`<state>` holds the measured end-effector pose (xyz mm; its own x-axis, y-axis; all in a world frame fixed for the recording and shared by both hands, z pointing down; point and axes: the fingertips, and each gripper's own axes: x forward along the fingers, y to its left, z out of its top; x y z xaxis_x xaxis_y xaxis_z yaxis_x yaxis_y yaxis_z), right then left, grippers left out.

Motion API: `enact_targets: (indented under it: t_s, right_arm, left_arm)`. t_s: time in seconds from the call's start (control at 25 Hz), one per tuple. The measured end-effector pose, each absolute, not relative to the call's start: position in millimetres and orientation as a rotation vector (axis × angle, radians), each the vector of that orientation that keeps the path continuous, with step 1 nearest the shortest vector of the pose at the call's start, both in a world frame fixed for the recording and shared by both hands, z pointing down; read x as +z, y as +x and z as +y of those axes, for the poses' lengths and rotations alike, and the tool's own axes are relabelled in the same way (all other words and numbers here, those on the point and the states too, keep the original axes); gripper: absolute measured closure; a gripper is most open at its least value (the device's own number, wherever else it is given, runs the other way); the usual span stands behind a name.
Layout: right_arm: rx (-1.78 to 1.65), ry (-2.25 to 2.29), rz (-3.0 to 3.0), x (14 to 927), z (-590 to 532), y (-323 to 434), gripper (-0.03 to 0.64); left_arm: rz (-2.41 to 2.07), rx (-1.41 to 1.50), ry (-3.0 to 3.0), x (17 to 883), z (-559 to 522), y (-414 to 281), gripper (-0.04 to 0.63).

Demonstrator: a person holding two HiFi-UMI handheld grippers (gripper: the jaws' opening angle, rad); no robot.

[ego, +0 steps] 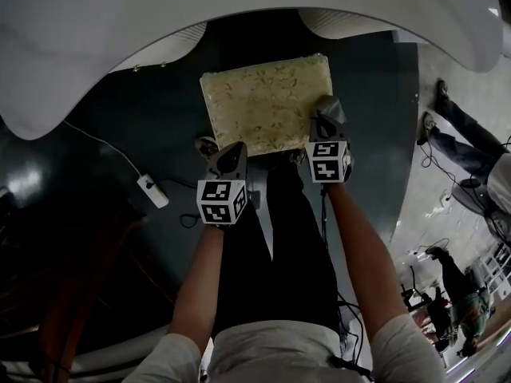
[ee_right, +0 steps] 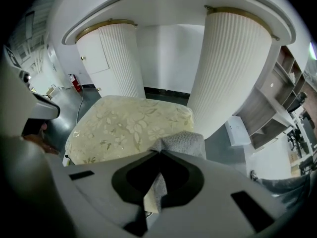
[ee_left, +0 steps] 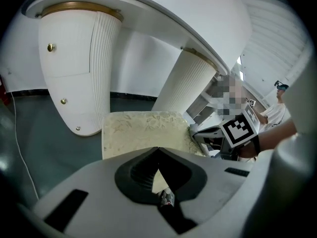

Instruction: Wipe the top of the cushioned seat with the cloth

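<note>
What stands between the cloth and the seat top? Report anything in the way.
Nothing visible does. The right gripper is shut on the cloth at the cushioned seat's near right corner, and the seat top shows bare. The left gripper, shut and empty, is by the near edge.

- The cushioned seat (ego: pixel 267 102) is square, pale yellow and leaf-patterned, and lies flat on the dark floor (ego: pixel 160 134).
- The cloth (ee_right: pixel 181 144) is grey and textured, bunched at the seat's right edge and pinched by the right gripper (ee_right: pixel 158 155).
</note>
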<state>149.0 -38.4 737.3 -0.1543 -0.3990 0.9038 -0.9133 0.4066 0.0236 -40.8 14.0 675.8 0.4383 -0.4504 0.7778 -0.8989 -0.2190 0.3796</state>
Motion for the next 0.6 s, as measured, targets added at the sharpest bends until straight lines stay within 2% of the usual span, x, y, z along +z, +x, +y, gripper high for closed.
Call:
enact_targets:
  t_s: [0.6]
  right_arm:
    - [0.671, 1.046, -1.801, 729.4, -34.8, 62.2, 0.603]
  left_arm:
    - [-1.215, 0.608, 1.764, 670.3, 28.5, -108.9, 0.581]
